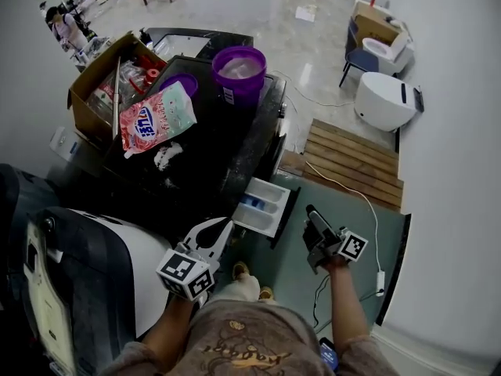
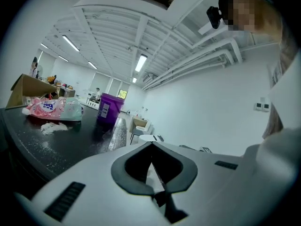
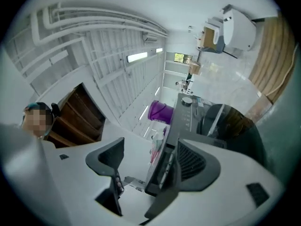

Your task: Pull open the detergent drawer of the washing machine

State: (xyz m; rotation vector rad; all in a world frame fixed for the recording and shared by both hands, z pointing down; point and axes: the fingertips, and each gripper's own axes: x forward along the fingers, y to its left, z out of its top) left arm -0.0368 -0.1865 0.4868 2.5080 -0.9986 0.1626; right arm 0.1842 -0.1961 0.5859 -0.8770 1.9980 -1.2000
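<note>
Head view: the drawer [image 1: 264, 206] stands pulled out from the front of the washer [image 1: 235, 143], below its black top; a tub [image 1: 239, 73] and a bag [image 1: 156, 120] sit on that top; the left hand-held gripper [image 1: 227, 225] is just beside the drawer's near left corner, the right hand-held gripper [image 1: 311, 211] apart to its right. Left gripper view: jaws closed together, holding nothing. Right gripper view: jaws well apart, gripping nothing; the drawer's dark front runs beside one jaw.

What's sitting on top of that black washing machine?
On the washing machine: a purple tub, a pink detergent bag and spilled white powder. Whatever lies under the bag is hidden.
</note>
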